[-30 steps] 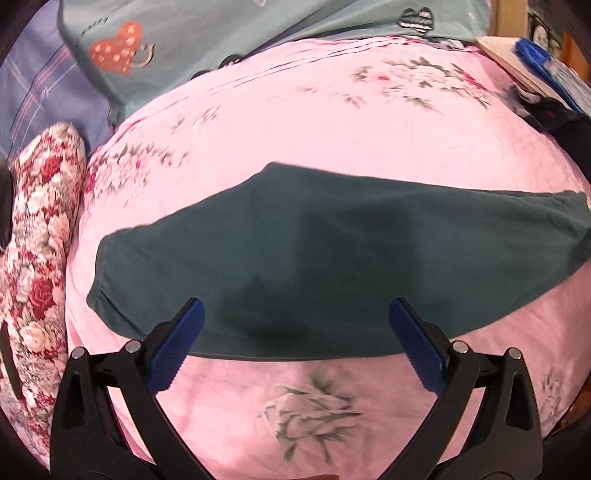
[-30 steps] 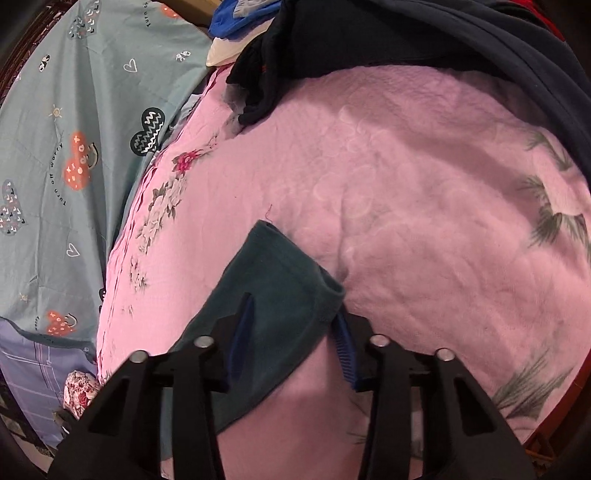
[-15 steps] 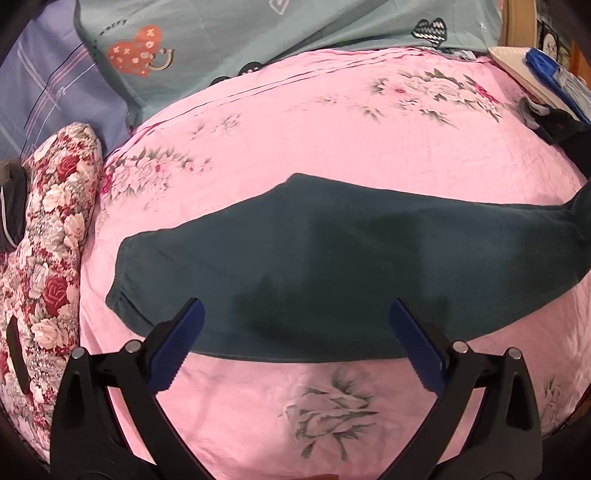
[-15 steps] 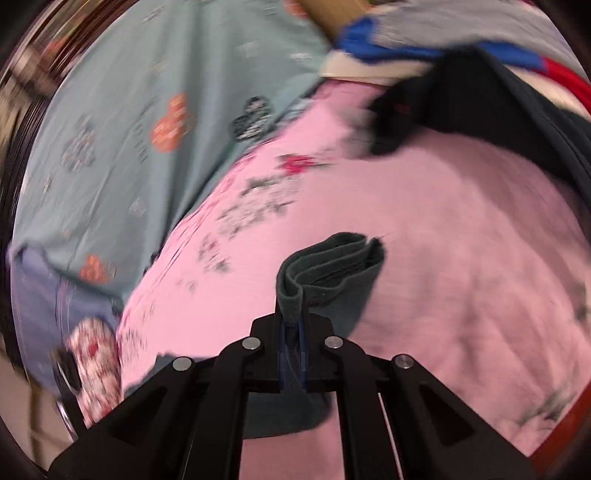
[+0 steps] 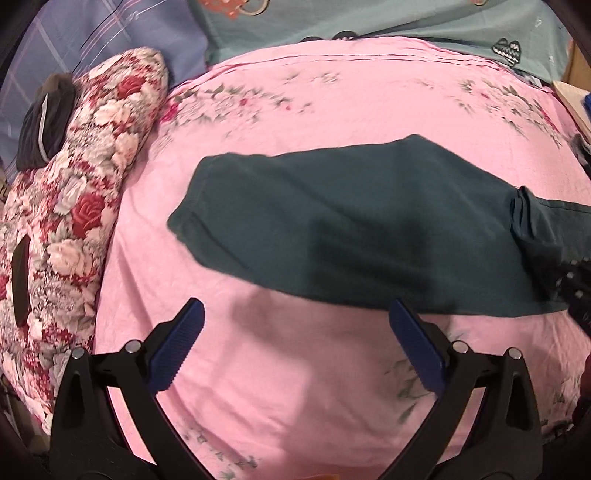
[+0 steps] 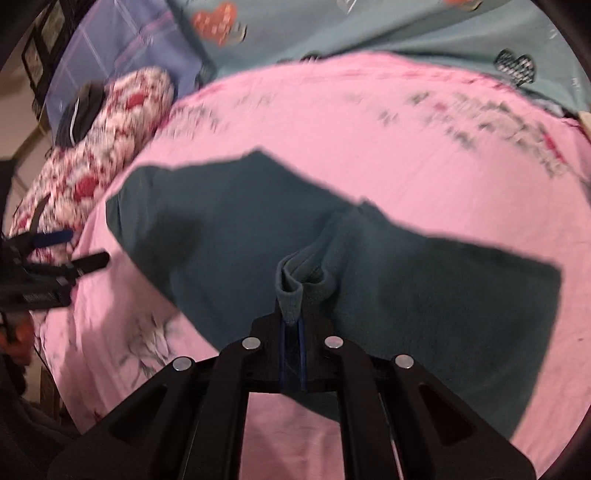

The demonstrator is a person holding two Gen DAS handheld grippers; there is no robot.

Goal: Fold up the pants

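Right wrist, tongs (image 6: 291, 325) pinching pants (image 6: 229, 229) cuff

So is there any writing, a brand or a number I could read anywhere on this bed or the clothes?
None can be read.
The teal sheet carries heart prints and small marks, too blurred to tell if they are letters.
The dark green pants and the pink floral bedspread show no label or text.

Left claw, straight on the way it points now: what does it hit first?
Likely the bare pink bedsheet, just short of the near edge of the dark green pants. The open left claw holds nothing, and nothing else sits in its line; depth is uncertain through the fisheye.
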